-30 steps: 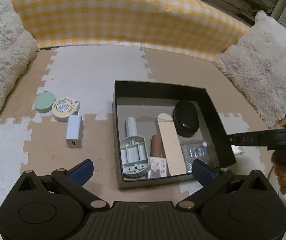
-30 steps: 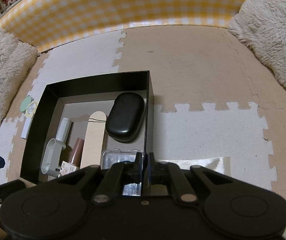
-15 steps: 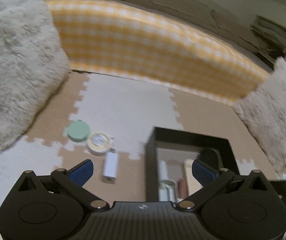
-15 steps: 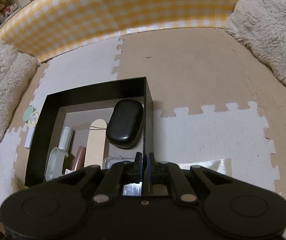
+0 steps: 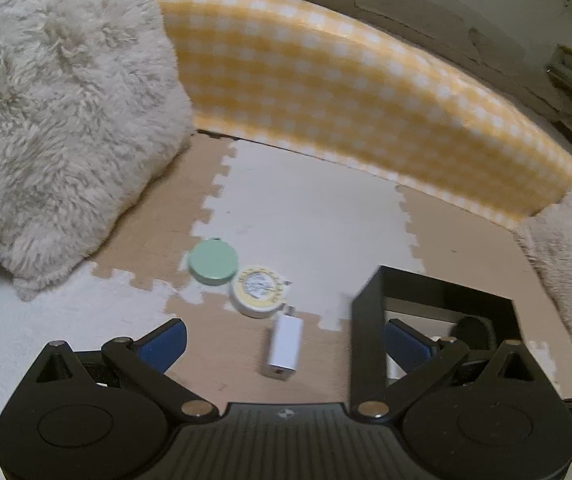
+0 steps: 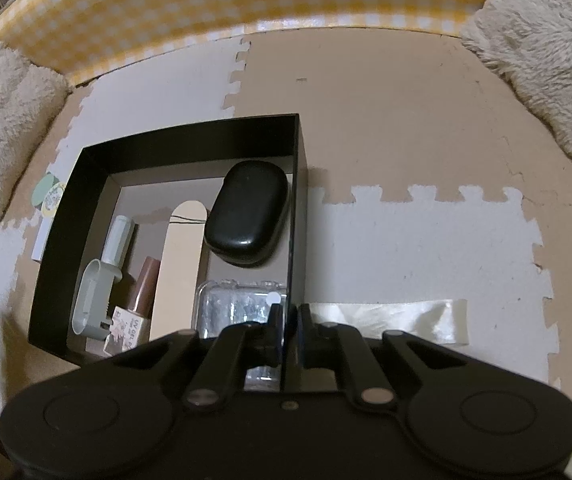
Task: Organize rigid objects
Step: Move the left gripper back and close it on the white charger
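Observation:
A black open box sits on the foam mat and also shows in the left wrist view. It holds a black oval case, a beige nail file, a grey-green battery holder, a brown gel bottle and a clear plastic case. My right gripper is shut on the box's right wall near its front corner. My left gripper is open and empty above a white charger. A yellow-white round tin and a green round lid lie beyond it.
Fluffy cushions lie at the left and the right. A yellow checked bolster runs along the back. A shiny cream wrapper lies right of the box.
My left gripper has swung left away from the box, so the charger, tin and lid now lie between its fingers. My right gripper stays shut on the box wall.

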Motion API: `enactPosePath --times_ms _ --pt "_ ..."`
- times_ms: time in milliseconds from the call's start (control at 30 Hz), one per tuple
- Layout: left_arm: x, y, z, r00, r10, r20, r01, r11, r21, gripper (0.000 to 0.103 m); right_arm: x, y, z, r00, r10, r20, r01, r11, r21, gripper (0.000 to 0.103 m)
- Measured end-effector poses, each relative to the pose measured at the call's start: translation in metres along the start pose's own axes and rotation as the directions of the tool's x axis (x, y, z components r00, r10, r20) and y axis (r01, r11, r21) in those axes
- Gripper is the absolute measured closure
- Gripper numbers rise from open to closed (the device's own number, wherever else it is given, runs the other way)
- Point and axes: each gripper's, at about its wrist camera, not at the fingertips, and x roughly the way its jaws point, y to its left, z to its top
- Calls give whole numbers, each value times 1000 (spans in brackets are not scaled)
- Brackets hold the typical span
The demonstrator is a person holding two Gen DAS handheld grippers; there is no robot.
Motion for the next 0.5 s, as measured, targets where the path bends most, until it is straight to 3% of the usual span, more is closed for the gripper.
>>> enactPosePath --times_ms 133,367,500 --pt "14 3 0 1000 0 -6 0 1000 5 4 6 4 -1 999 -18 -28 17 1000 -26 95" --pt "48 -6 -7 998 -28 -57 31 997 65 41 10 6 -3 998 -30 -47 28 999 -45 95" --pt "63 -11 -8 998 -16 -66 23 994 110 52 10 6 -3 998 -32 -47 30 998 -47 95"
